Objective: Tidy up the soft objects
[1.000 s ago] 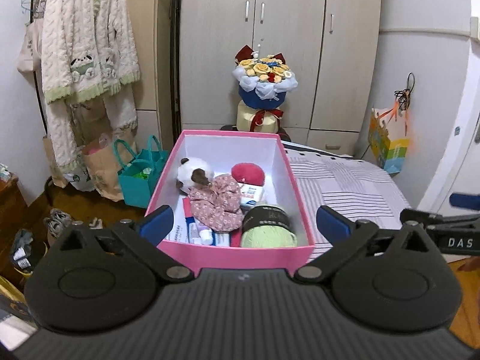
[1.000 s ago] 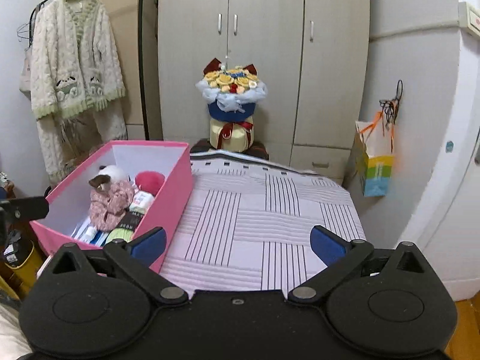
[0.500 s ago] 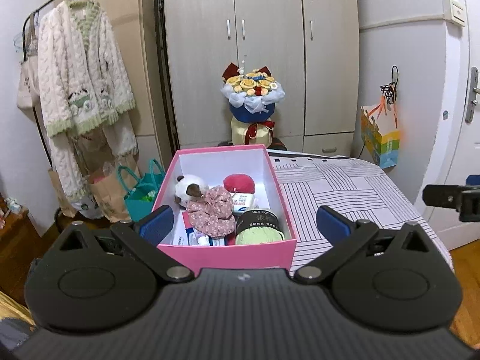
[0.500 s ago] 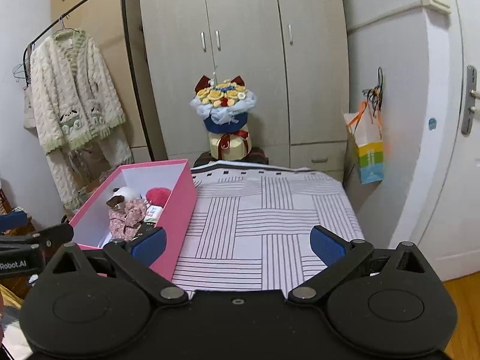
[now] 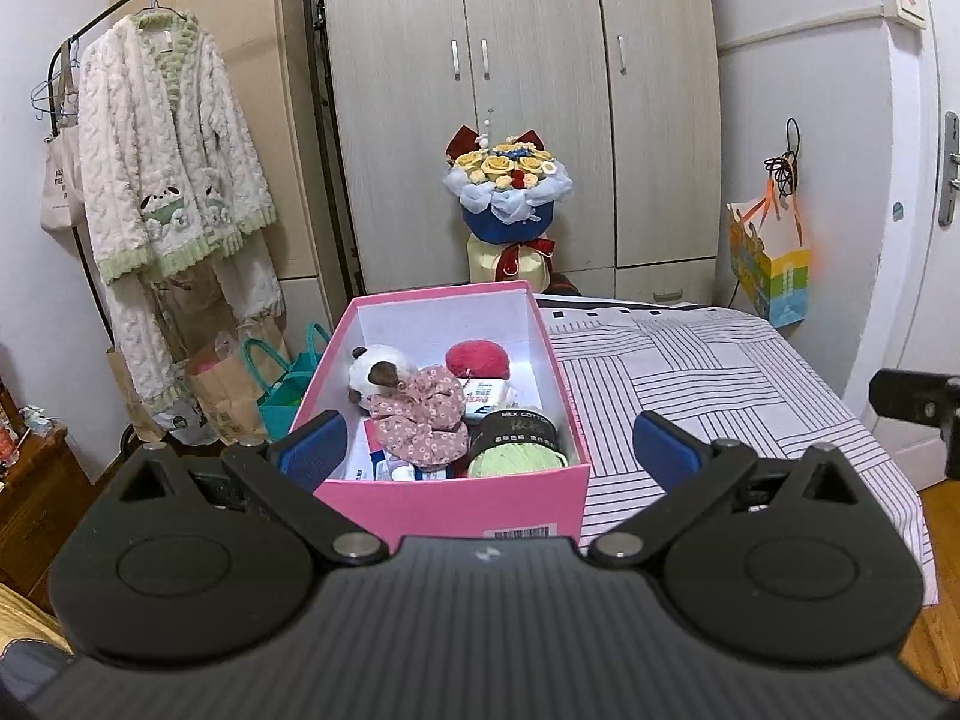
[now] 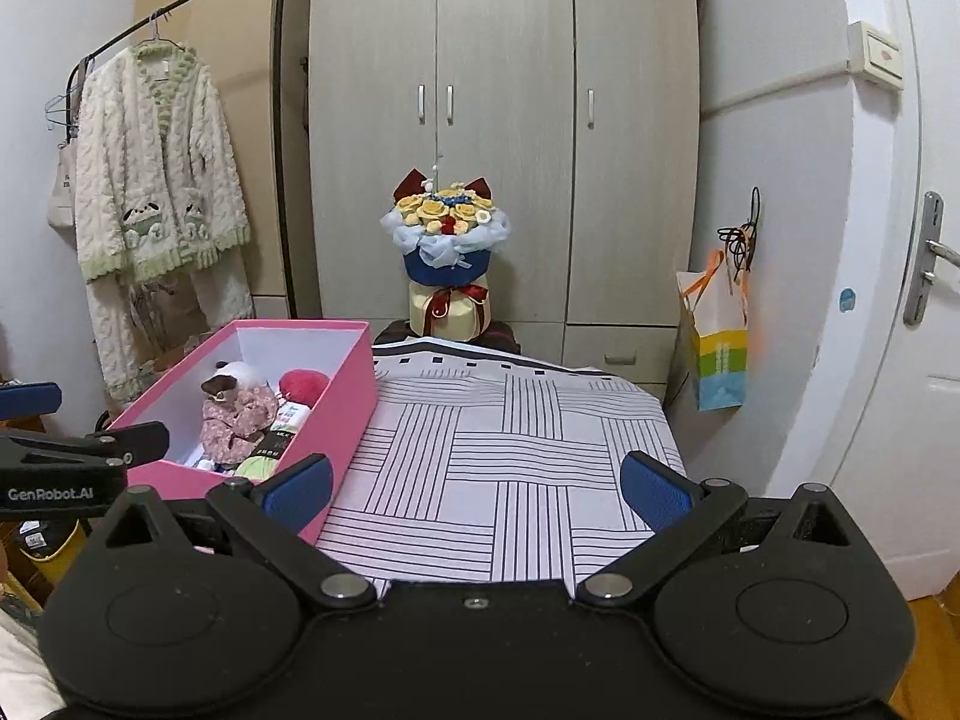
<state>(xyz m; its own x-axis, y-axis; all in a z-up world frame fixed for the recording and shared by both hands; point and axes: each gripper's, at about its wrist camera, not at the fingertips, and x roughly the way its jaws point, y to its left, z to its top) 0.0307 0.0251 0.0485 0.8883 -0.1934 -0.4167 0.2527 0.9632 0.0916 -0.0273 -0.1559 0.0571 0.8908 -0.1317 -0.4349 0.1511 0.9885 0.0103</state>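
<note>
A pink box (image 5: 456,504) (image 6: 336,402) stands on the left part of the striped bed cover (image 5: 708,384) (image 6: 510,468). Inside lie a white-and-brown plush toy (image 5: 375,369) (image 6: 231,375), a floral pink fabric piece (image 5: 420,420) (image 6: 237,420), a red yarn ball (image 5: 478,358) (image 6: 303,384), a green yarn skein with a black label (image 5: 516,450) (image 6: 264,462) and small packets (image 5: 485,391). My left gripper (image 5: 487,450) hovers open in front of the box's near wall. My right gripper (image 6: 477,483) is open over the cover, right of the box. Both hold nothing.
A flower bouquet (image 5: 507,192) (image 6: 447,240) stands before the wardrobe (image 5: 528,90) behind the bed. A fluffy robe (image 5: 168,180) hangs on a rack at left, with bags (image 5: 282,378) on the floor below. A paper bag (image 6: 717,354) hangs on the right wall near the door (image 6: 900,300).
Both grippers have pulled back and risen away from the box, so the box looks smaller and more of the room shows. Both stayed open and empty.
</note>
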